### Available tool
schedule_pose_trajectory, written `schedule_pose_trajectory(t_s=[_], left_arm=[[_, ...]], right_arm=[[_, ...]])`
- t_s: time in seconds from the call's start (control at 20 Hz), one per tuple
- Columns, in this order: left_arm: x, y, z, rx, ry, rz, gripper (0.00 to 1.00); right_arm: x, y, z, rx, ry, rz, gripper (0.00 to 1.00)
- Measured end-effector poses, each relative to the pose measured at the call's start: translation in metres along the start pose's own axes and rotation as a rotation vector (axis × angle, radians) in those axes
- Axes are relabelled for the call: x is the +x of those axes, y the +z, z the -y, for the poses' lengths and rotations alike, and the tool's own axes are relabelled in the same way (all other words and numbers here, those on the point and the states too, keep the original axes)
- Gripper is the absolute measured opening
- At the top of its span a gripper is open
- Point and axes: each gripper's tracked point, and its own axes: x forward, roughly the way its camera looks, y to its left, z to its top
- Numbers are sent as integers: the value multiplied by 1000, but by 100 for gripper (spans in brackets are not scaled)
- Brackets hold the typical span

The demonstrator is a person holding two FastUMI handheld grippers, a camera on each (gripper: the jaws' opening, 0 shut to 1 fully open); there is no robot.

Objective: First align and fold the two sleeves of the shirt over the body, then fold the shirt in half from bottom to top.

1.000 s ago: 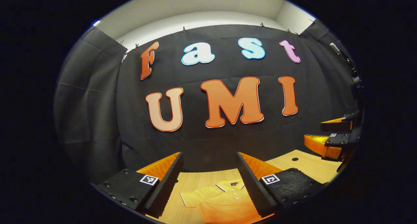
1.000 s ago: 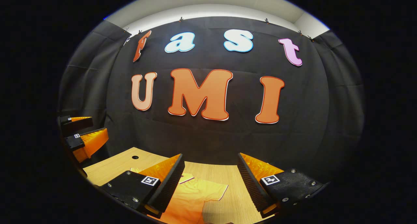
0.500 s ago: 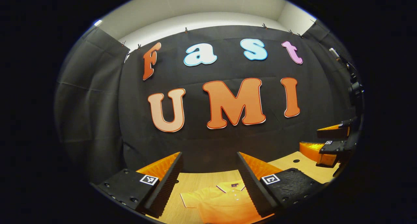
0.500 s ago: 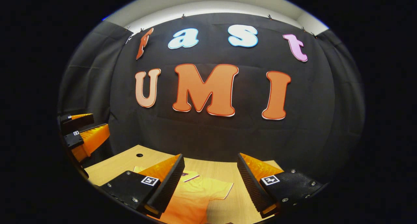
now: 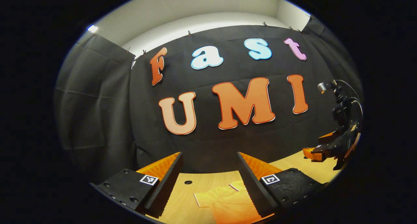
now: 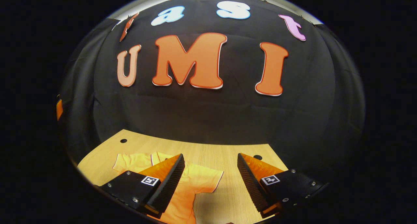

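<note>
Ribbed pads line the inner faces of the left gripper [image 5: 210, 185], its two fingers [image 5: 166, 181] spread wide apart with nothing between them but air. A square coded marker [image 5: 149, 180] sits on the top of each finger mount. Below and between these fingers, in the left gripper view: an orange shirt [image 5: 228, 203] lying flat on a light wooden table [image 5: 185, 198], one short sleeve [image 5: 205, 198] spread toward the left of that view, collar edge just beside the right-hand finger. The fingers hang above the cloth, not touching it. A small round hole [image 5: 188, 182] in the tabletop lies beyond the sleeve.

Right gripper [image 6: 211, 185], own view: fingers [image 6: 169, 181] likewise parted, holding nothing, poised above the table [image 6: 228, 152]. The shirt [image 6: 192, 181] lies under and beside the left-hand finger, which covers part of its chest; both short sleeves lie spread out flat, one [image 6: 128, 162] toward the table's left side, the other [image 6: 208, 180] reaching into the gap between the fingers. Neither sleeve is folded over the body. Two round holes [image 6: 257, 157] mark the tabletop near its far edge.

Farther off: in the left gripper view the right gripper [image 5: 325, 149] shows at the right border above the table edge, with cabling rising above it. Black cloth wall [image 5: 97, 103] behind the table; pale upper wall [image 5: 202, 9] above the cloth.
</note>
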Motion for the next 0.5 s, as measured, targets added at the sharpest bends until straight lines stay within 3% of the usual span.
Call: schedule_pose_trajectory(t_s=[0.15, 0.5], left_arm=[[-7, -16, -10, -22, 34, -42, 99], [-33, -41, -29, 4, 154, -113, 99]], right_arm=[[37, -38, 7, 51, -8, -162, 99], [99, -98, 14, 24, 5, -423, 99]])
